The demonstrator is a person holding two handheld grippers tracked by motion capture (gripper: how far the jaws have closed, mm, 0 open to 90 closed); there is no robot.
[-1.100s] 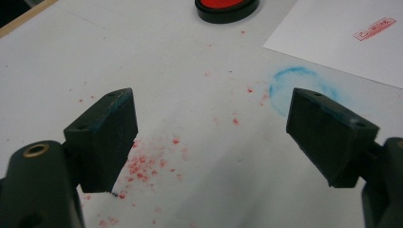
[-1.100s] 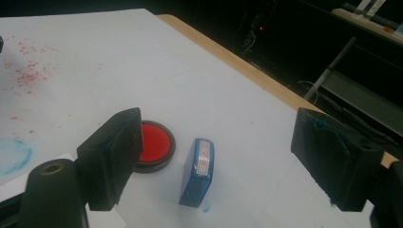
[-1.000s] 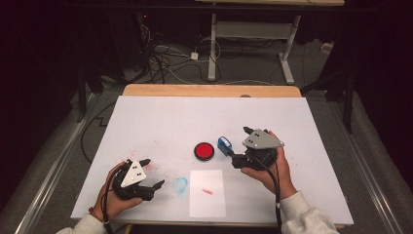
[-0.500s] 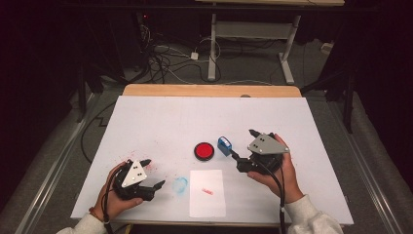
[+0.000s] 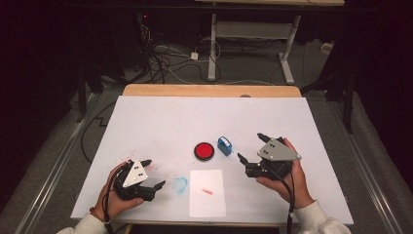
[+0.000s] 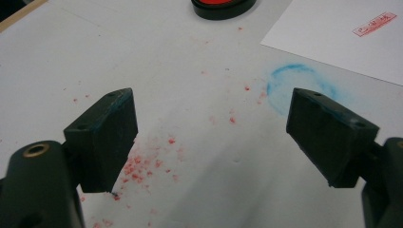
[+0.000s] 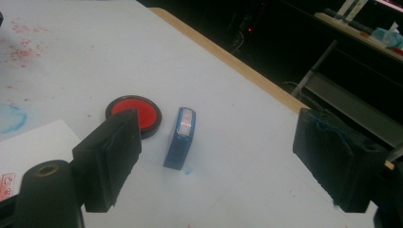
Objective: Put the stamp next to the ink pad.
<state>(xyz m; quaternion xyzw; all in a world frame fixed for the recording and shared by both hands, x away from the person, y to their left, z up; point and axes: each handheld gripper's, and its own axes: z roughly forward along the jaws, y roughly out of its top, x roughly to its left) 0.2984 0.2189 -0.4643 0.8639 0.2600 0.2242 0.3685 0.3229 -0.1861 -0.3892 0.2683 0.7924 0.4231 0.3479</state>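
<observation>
So compared with a second ago, the right gripper (image 5: 249, 147) has backed off from the blue stamp (image 5: 224, 146). Back then it sat right up against the stamp near the middle of the frame; now it's pulled toward the lower right and the stamp stands on its own on the table (image 5: 160, 117), just right of the red ink pad (image 5: 204, 151). The left gripper (image 5: 153, 174) hasn't budged from the lower left, and the paper and pad are where they were.

Both grippers have their jaws spread wide with nothing between them. In the right gripper view the stamp (image 7: 180, 137) sits centre frame, between the two jaws but well out in front of them, touching neither.

Stuff and textures: the stamp is a small blocky blue rectangle with a pale label strip on top, and there's a faint blue smudge on the table at its base. The ink pad (image 7: 134, 114) is a flat round disc, glossy red inside a black rim. The white paper sheet (image 5: 207, 192) lies at the bottom centre of the high view, a plain rectangle with one small red stamp mark (image 5: 207, 191) on it.

The tabletop is matte white with a wooden strip along the far edge. It's pretty messy: red ink specks (image 6: 142, 166) scattered around the left gripper, plus a smeared blue ring (image 6: 297, 88) just left of the paper. The jaw pads are chunky black blocks with blue ink rubbed along their edges.
</observation>
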